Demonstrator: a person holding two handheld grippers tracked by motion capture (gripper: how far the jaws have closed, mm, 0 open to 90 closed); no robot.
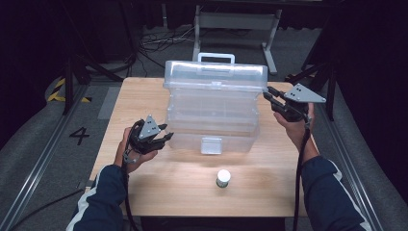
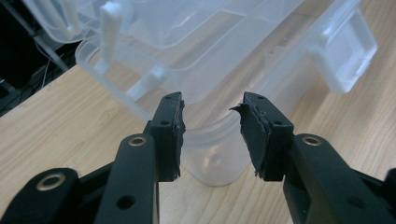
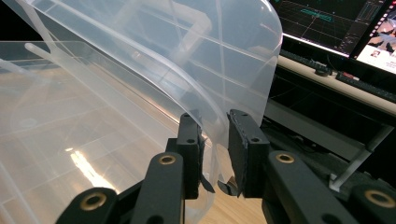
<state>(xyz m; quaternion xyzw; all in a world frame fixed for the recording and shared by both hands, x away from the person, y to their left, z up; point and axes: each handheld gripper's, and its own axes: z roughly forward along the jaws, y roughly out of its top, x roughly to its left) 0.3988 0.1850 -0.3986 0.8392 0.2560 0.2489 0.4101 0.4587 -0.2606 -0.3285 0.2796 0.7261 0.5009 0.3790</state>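
A clear plastic storage box [image 1: 211,113] with a handled lid [image 1: 216,74] stands at the middle of the wooden table [image 1: 269,180]. My left gripper [image 1: 168,132] is at the box's lower left corner. In the left gripper view that rounded corner [image 2: 215,161] fills the gap between the pads of this gripper [image 2: 212,126]. My right gripper [image 1: 267,92] is at the lid's right end. In the right gripper view the thin edge of the tilted lid [image 3: 163,60] runs between the jaws of that gripper [image 3: 215,144], which are closed on it.
A small white-capped jar [image 1: 223,178] stands near the table's front edge, in front of the box's front latch [image 1: 211,144]. A metal stand [image 1: 235,21] and cables lie behind the table. Monitors [image 3: 336,18] sit on a desk beyond the lid.
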